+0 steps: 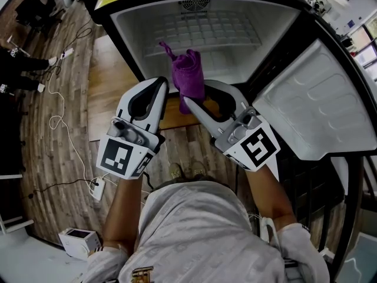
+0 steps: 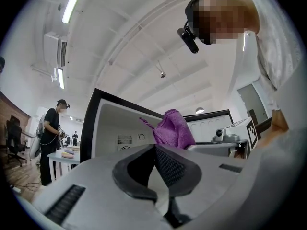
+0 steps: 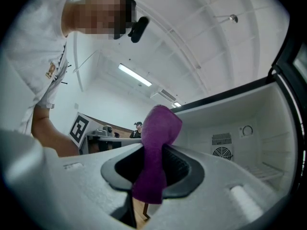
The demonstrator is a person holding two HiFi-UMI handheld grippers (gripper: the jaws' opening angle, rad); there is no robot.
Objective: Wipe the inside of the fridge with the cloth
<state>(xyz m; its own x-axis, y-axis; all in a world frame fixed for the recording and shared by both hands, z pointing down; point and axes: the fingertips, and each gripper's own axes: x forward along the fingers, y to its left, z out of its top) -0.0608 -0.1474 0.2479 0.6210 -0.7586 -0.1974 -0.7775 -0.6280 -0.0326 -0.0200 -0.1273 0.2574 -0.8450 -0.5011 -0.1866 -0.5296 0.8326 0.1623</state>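
Observation:
The small fridge stands open, its white inside and wire shelf facing me and its door swung out to the right. A purple cloth sticks up in front of the opening, with my right gripper shut on it. In the right gripper view the cloth passes between the jaws of the right gripper and hangs below them. My left gripper is beside it on the left, shut and holding nothing. The left gripper view shows the left gripper, the cloth and the fridge beyond.
A wooden board lies under the fridge's front. Cables, a white power strip and a white box lie on the wooden floor at the left. A person stands by a table far left.

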